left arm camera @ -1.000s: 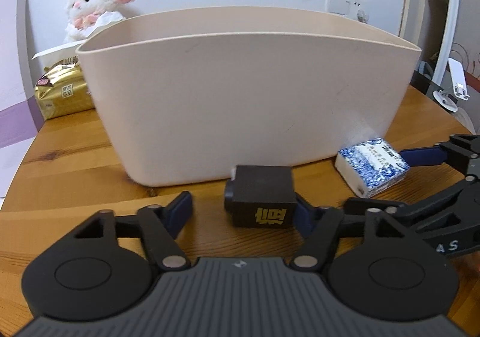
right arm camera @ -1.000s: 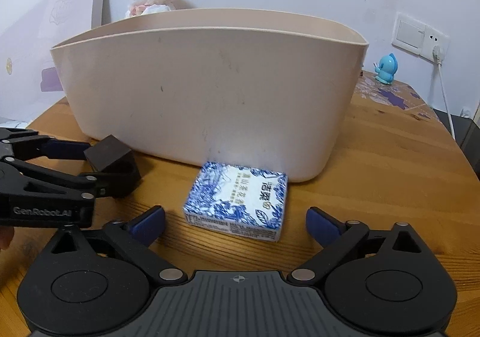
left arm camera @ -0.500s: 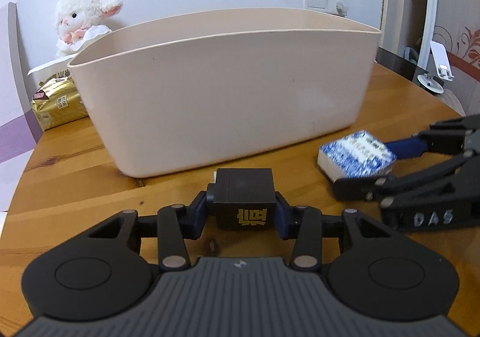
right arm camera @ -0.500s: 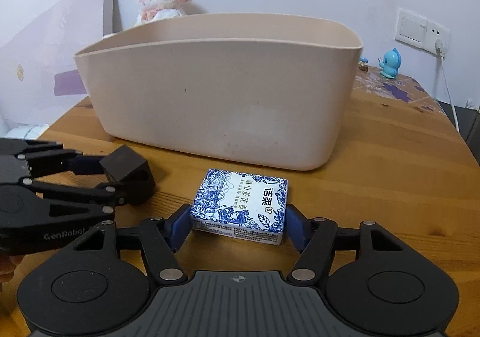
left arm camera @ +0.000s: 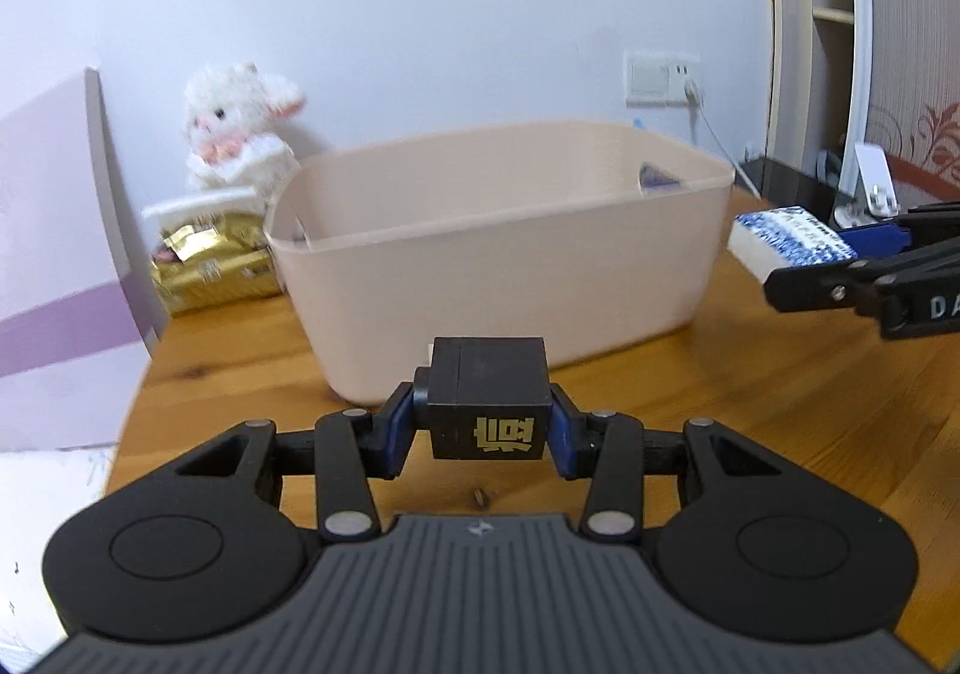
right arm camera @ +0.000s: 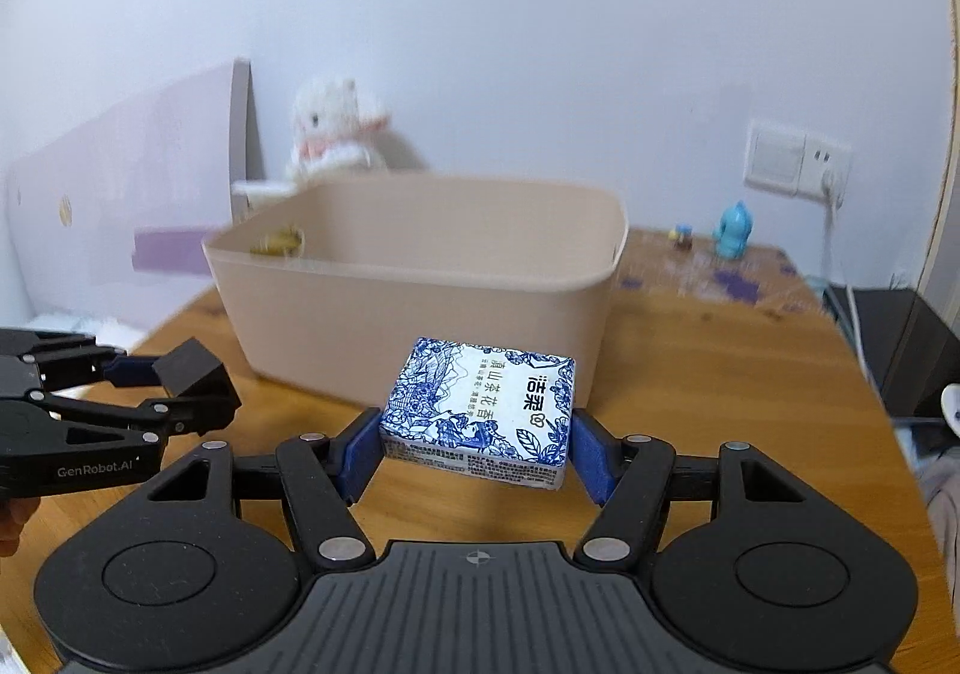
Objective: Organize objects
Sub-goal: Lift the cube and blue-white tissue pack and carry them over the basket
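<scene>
left tongs (left arm camera: 489,431) gripping black cube (left arm camera: 489,404), raised

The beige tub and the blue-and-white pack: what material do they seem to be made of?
The beige tub looks like moulded plastic with a matte finish: thin even walls, rounded corners, a smooth rolled rim. The blue-and-white pack seems wrapped in thin printed film, probably plastic: it has a slight sheen and soft, rounded edges between the jaws. What is inside is hidden.

Black left gripper (left arm camera: 489,428), blue pads; right gripper (right arm camera: 477,449) alike; silver screws.
</scene>
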Demonstrator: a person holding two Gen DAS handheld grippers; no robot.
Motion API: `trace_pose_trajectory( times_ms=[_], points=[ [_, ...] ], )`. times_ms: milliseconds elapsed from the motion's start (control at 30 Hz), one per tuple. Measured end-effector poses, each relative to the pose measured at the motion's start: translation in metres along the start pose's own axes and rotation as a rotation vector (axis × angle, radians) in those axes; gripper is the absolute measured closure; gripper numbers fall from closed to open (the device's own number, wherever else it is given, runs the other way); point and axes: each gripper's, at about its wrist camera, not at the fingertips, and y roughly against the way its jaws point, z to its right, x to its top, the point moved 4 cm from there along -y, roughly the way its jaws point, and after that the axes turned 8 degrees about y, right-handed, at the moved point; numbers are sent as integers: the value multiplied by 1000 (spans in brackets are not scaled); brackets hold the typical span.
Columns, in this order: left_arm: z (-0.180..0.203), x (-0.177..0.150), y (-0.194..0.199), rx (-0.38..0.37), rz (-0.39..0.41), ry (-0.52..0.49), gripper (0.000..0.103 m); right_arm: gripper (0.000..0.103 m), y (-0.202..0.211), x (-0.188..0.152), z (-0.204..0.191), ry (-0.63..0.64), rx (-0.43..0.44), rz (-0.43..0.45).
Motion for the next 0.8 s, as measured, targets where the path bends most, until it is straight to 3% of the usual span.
trace_pose_trajectory(
  times_ms=[333,567,800],
  points=[
    [-5,45,22,40,105,-7,56,40,39,46,7,4,-7,150],
    [-3,78,6,80,147,-14,56,40,28,79,10,1,-26,197],
    [1,109,-27,118,135,3,56,40,5,107,13,0,-36,211]
  ],
)
